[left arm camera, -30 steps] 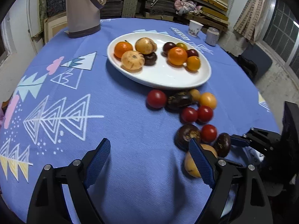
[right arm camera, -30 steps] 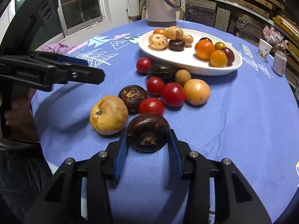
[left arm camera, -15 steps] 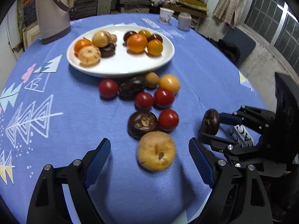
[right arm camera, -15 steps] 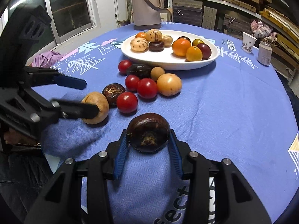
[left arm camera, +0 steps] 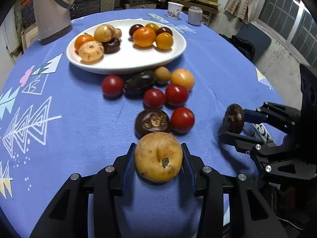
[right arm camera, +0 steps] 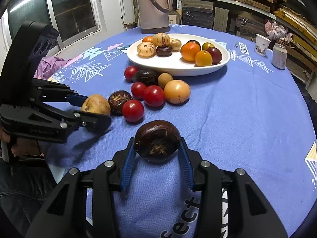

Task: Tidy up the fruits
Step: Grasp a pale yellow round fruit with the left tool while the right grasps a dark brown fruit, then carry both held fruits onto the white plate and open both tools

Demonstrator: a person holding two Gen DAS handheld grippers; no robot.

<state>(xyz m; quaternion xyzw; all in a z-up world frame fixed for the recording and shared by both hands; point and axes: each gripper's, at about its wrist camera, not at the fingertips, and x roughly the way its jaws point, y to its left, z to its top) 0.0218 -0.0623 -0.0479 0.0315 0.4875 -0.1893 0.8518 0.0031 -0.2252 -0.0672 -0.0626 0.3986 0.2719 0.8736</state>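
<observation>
Closing my left gripper (left arm camera: 158, 159) jaws on the tan fruit (left arm camera: 158, 156) near the white plate (left arm camera: 126, 61); right gripper (right arm camera: 157, 154) jaws stay clamped on a dark mangosteen (right arm camera: 157, 139), nearer me.

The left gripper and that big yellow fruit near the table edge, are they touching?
Touching. In the left wrist view the left gripper is closing, and both blue pads sit flush against the sides of the yellow fruit, no gap showing.

My left gripper (left arm camera: 158, 156) and right gripper (right arm camera: 157, 151), matte black angular linkage arms, round silver screw heads, ribbed blue pads lining my fingers (left arm camera: 126, 166), faint embossed lettering
</observation>
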